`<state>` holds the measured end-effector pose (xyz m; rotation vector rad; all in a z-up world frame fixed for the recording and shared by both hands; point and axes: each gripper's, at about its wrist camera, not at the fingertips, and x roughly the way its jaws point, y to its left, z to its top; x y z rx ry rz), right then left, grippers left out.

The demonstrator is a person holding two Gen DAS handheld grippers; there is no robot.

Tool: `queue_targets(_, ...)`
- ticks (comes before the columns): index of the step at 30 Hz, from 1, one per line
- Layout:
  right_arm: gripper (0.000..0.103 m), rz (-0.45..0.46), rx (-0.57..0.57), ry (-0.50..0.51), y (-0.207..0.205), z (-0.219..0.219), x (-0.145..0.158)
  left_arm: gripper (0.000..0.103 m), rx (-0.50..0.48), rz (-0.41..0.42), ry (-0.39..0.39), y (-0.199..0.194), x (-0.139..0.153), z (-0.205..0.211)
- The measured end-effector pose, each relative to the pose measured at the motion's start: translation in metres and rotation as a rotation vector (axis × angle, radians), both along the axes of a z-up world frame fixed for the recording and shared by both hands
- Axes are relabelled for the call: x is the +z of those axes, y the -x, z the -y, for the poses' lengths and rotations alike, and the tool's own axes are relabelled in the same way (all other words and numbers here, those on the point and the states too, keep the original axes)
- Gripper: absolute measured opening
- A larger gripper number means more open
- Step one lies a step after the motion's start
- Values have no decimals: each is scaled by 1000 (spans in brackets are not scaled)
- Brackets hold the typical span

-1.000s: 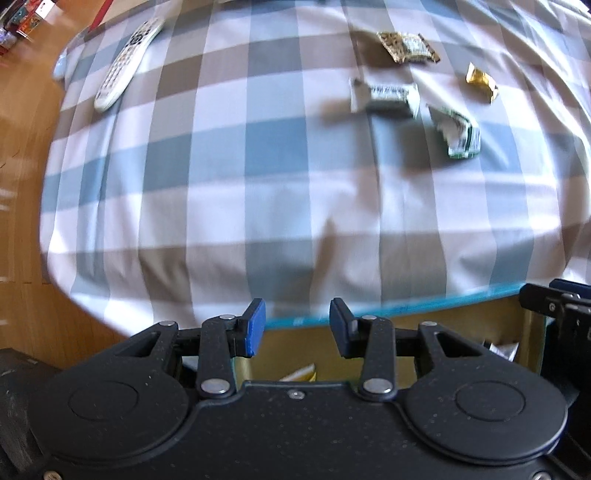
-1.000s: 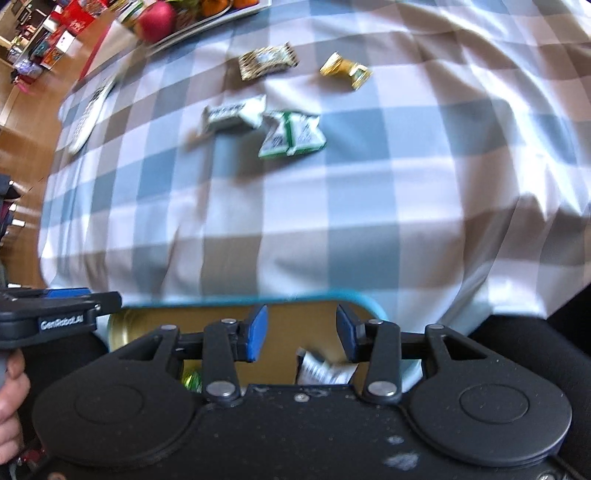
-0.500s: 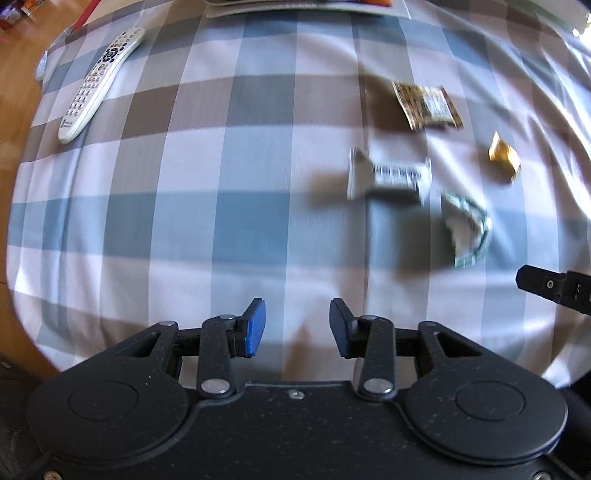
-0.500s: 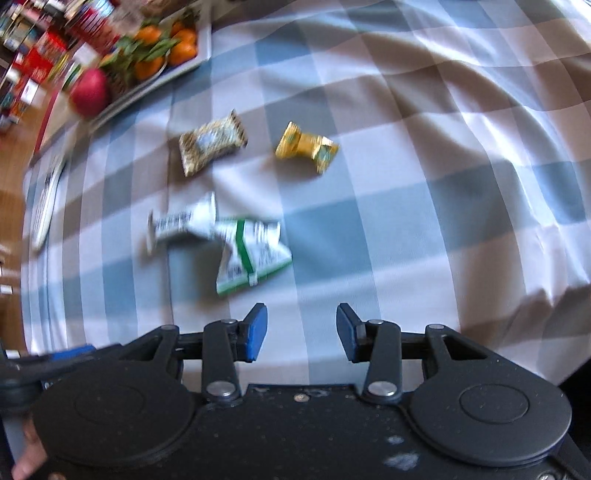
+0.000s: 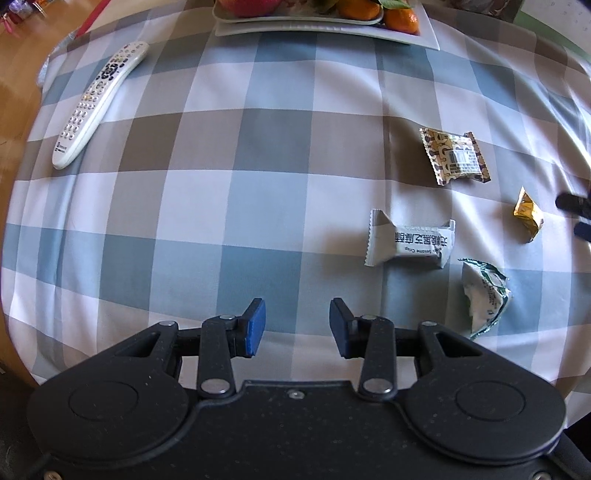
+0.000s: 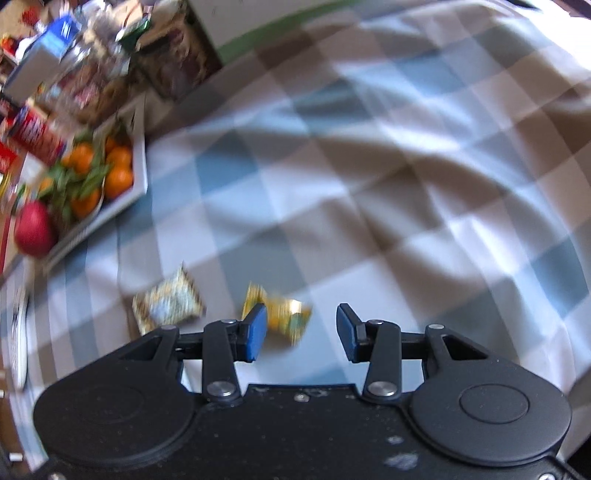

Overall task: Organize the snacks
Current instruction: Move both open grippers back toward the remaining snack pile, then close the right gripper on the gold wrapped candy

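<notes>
Several wrapped snacks lie on the checked tablecloth [image 5: 229,206]. In the left wrist view a grey-white sesame crisp bar [image 5: 410,242] lies ahead and right of my open, empty left gripper [image 5: 297,325]. A torn green-white wrapper [image 5: 484,295], a patterned brown packet [image 5: 456,157] and a gold candy [image 5: 528,216] lie further right. My right gripper [image 6: 301,330] is open and empty, with the gold candy [image 6: 284,314] just beyond its left fingertip and the patterned packet [image 6: 168,304] to the left. The right gripper's tips show at the left view's right edge [image 5: 578,216].
A white remote [image 5: 98,101] lies at the far left of the cloth. A white tray of oranges and a red apple [image 5: 332,26] stands at the back, also in the right wrist view [image 6: 140,173]. Boxes and packets [image 6: 74,74] crowd behind it. The wooden floor [image 5: 18,66] shows at the left.
Both grippers moved forward from the gold box at the table's edge, out over the cloth. The right gripper has closed in on the gold candy. Both stayed open.
</notes>
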<state>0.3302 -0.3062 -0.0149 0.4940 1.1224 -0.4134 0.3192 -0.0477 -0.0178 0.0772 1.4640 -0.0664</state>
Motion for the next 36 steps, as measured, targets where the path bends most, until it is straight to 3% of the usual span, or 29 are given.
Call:
queue_targets(4, 44, 23, -20, 57, -10, 5, -12, 49, -11, -12, 6, 1, -2, 4)
queue_targets(11, 44, -56, -22, 79, -16, 9, -35, 49, -13, -23, 14, 1, -4, 5)
queue_targets(19, 44, -105, 58, 29, -8, -7, -33, 49, 5, -17, 18, 0, -2, -2)
queue_targets(24, 44, -32, 23, 51, -2, -9, -17, 49, 18, -17, 25, -1, 0, -5)
queue_targets(28, 44, 13, 32, -39, -6, -10, -19, 49, 17, -11, 35, -1, 2, -5)
queue_targets(31, 44, 23, 47, -76, -12, -17, -23, 49, 25, -13, 40, -2, 2, -8)
queue_targets(36, 43, -12, 97, -27, -21, -34, -34, 49, 28, -14, 48, -2, 2, -9)
